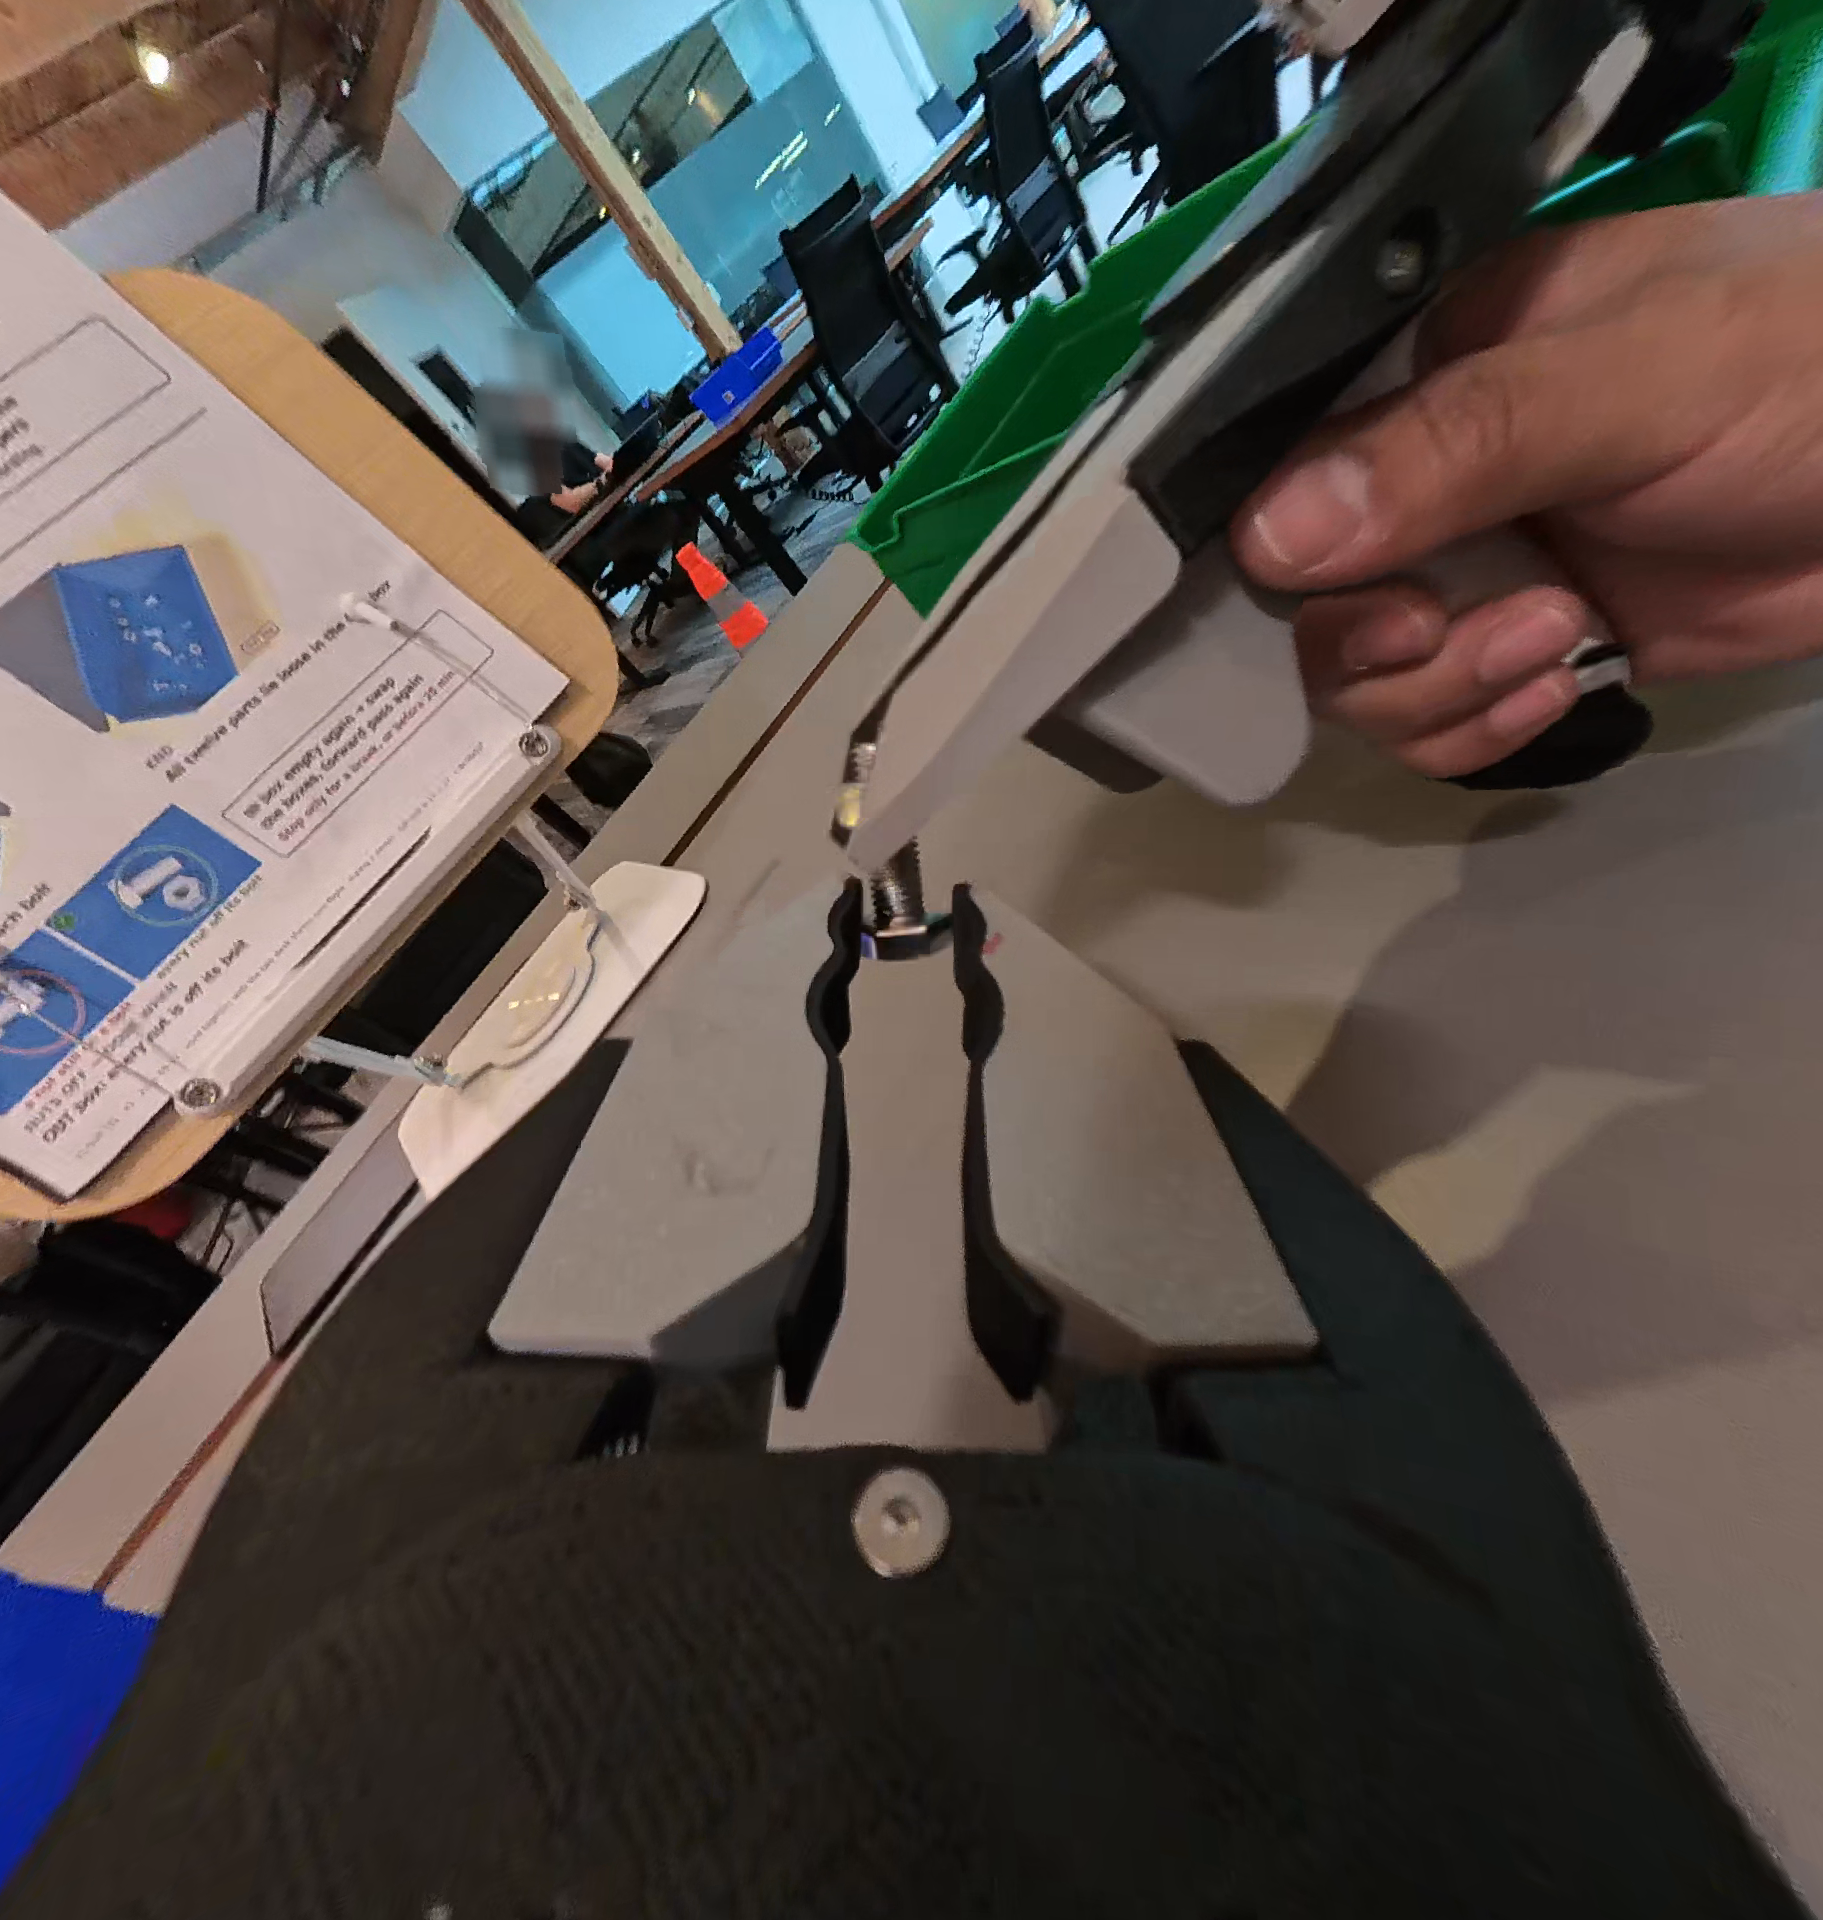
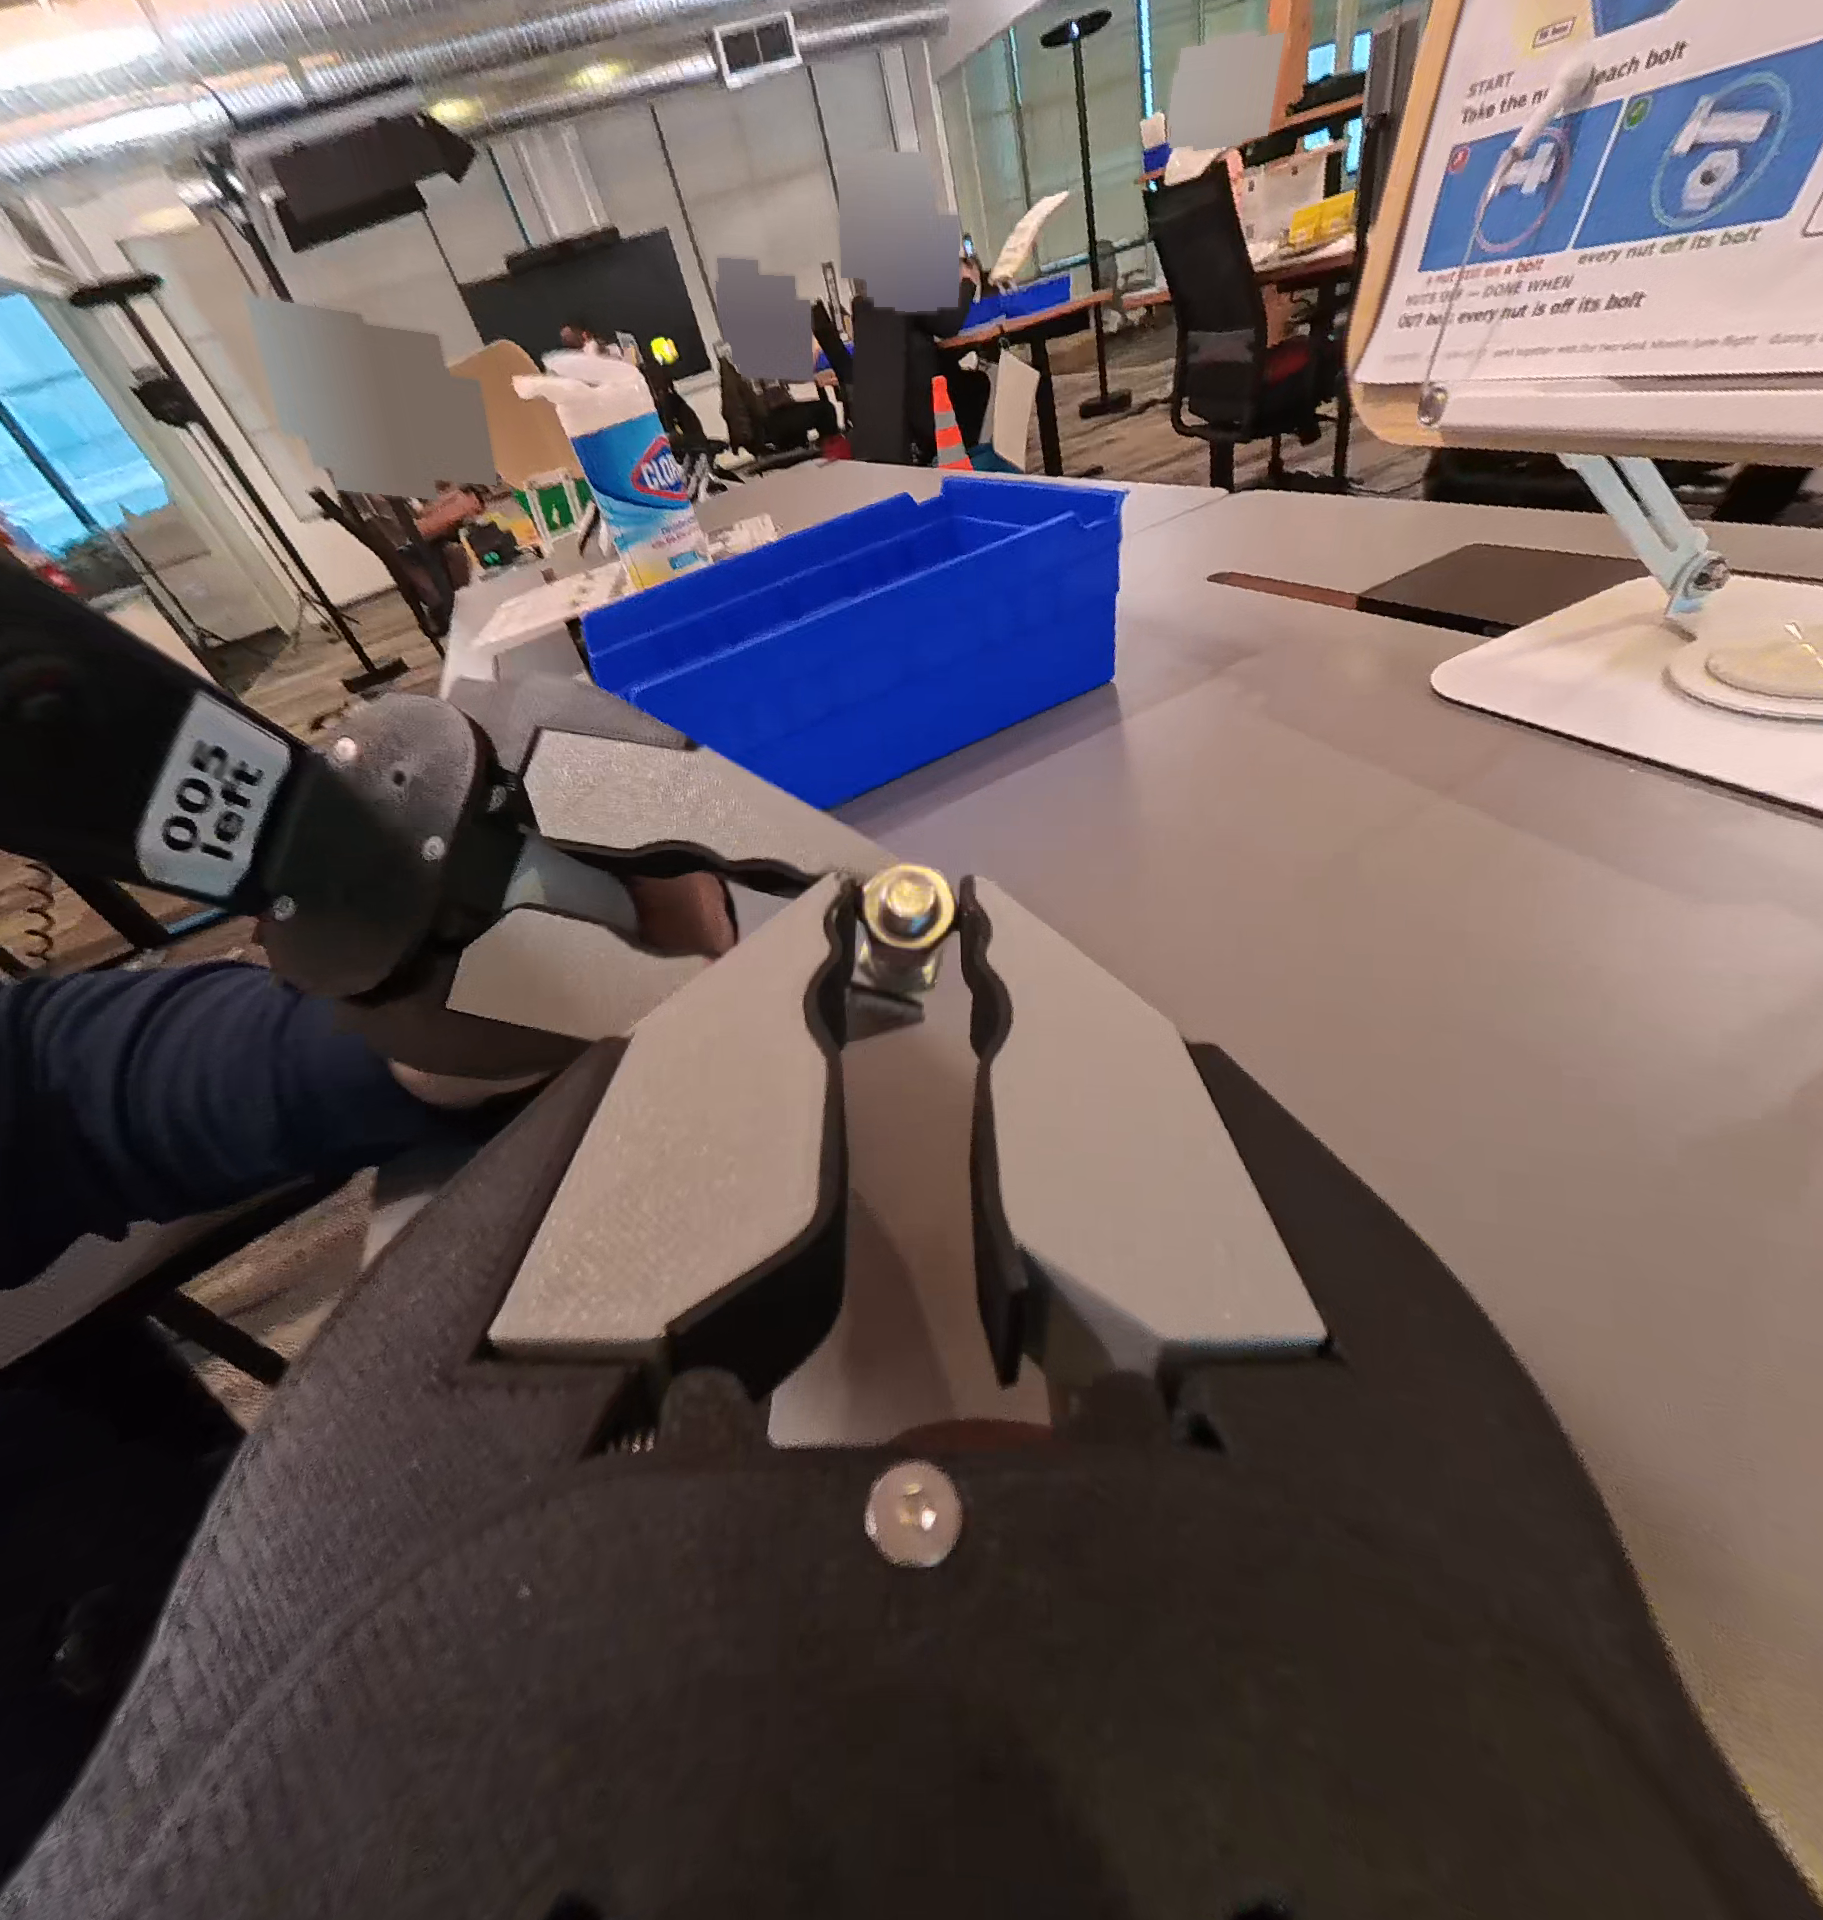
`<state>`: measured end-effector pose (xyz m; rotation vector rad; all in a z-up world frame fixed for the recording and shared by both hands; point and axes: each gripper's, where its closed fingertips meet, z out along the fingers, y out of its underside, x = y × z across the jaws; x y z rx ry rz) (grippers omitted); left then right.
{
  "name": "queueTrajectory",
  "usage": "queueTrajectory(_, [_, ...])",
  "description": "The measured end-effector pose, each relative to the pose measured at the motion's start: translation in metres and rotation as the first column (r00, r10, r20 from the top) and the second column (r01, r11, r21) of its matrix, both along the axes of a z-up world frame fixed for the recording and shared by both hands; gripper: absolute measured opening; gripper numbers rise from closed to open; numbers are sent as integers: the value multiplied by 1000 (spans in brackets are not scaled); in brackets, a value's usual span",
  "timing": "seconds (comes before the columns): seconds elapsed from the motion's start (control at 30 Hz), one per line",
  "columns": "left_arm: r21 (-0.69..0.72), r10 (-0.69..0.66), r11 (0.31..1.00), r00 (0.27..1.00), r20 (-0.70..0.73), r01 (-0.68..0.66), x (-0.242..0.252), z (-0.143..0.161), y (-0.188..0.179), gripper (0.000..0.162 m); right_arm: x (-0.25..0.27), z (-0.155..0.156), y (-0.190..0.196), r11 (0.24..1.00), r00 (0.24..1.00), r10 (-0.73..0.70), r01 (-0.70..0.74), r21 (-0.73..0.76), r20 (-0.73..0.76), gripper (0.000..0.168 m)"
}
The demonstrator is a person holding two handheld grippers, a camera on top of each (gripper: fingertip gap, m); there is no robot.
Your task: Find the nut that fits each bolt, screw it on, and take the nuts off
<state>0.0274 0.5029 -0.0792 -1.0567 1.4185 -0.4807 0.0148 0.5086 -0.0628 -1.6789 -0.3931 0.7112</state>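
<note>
The left gripper (image 1: 902,920) is clenching the head of a bolt (image 1: 894,902) above the grey table (image 1: 1509,1143), its threaded shank pointing away. The right gripper (image 2: 905,935) is gripping the nut (image 2: 908,902) sitting on that same bolt's thread. Behind, a blue bin (image 2: 865,644) is standing on the table, and a green bin (image 1: 1000,436) is lying farther right

Your bolt (image 2: 891,961) and its nut (image 2: 908,916) are shiny bare metal, gripped by matt grey, grainy plastic fingers (image 2: 699,1143). The surface (image 2: 1406,935) under you looks smooth matt grey, the blue bin (image 2: 865,665) slightly glossy plastic.
</note>
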Motion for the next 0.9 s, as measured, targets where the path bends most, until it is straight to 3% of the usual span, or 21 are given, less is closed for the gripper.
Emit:
queueTrajectory(0.03, [-6, 19, 1000, 1000, -10, -19, 0, -2, 3, 15, 0, -3, 1, 1000, 1000, -9, 9, -1, 22, 17])
queueTrajectory(0.3, [-57, 48, 997, 999, -26, -49, -2, -9, 8, 15, -3, -11, 5, 999, 994, -42, 42, 5, 99, 16])
queueTrajectory(0.47, [-72, 53, 996, 998, -16, -54, -4, -9, 10, 31, -4, -14, 4, 999, 992, -39, 39, 2, 122, 16])
queueTrajectory(0.7, [-131, -16, 991, 1000, 7, 16, -4, -8, 1, 32, -4, -14, 3, 999, 991, -38, 38, 2, 130, 16])
queueTrajectory(0.8, [-150, -28, 988, 999, -17, 25, -3, -13, -1, 46, -5, -16, 3, 999, 990, -36, 36, 0, 135, 16])
queueTrajectory(0.9, [-157, -37, 987, 999, -35, 31, -1, -18, -2, 47, -4, -13, 3, 999, 991, -42, 41, 9, 129, 16])
